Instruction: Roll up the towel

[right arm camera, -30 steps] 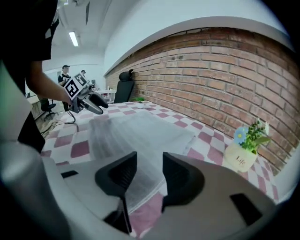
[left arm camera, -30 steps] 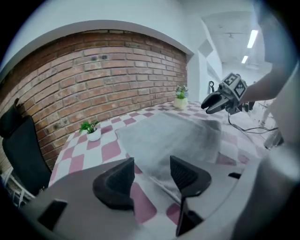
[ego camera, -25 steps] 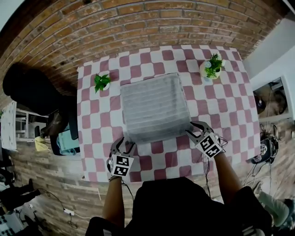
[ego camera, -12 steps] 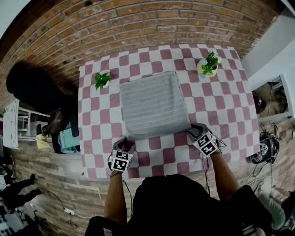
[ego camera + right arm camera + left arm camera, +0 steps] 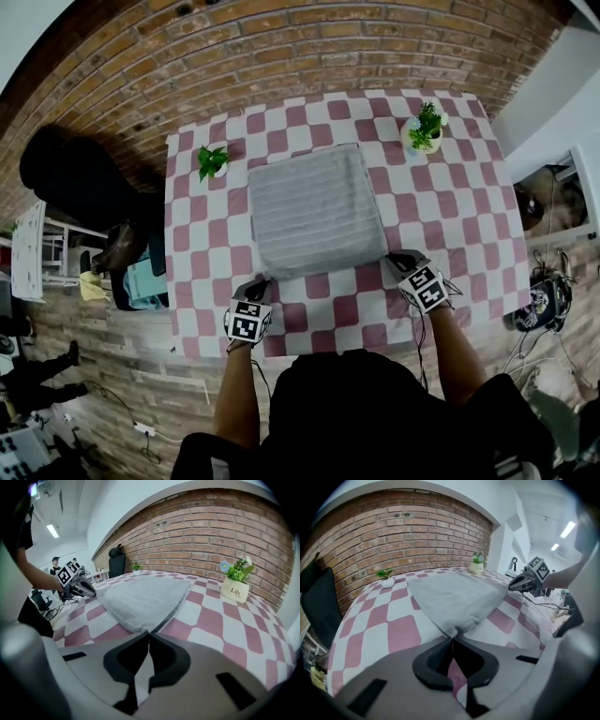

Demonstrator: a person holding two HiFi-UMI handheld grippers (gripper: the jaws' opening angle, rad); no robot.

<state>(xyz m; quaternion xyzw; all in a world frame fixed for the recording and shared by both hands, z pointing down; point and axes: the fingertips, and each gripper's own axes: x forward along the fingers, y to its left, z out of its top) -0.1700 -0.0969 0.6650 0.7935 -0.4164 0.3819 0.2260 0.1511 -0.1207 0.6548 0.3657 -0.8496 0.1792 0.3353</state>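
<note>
A grey ribbed towel (image 5: 314, 211) lies flat on the red-and-white checked table (image 5: 197, 244). My left gripper (image 5: 263, 284) sits at the towel's near left corner, my right gripper (image 5: 393, 260) at its near right corner. In the left gripper view the jaws (image 5: 452, 637) have just closed and pinch the fluffy corner of the towel (image 5: 454, 597) at their tips. The right gripper view shows the same: the jaws (image 5: 149, 633) have just closed, meeting on the corner of the towel (image 5: 140, 599). Each gripper also shows in the other's view, the right gripper (image 5: 526, 581) and the left gripper (image 5: 78, 588).
A small green plant (image 5: 211, 161) stands at the table's far left, and a white pot with flowers (image 5: 424, 131) at the far right, both just off the towel's far corners. A brick wall runs behind the table. A black chair (image 5: 70, 178) stands to the left.
Both grippers moved in a little toward the towel's near corners, and their jaws went from open to shut on those corners. The towel lies as before.
</note>
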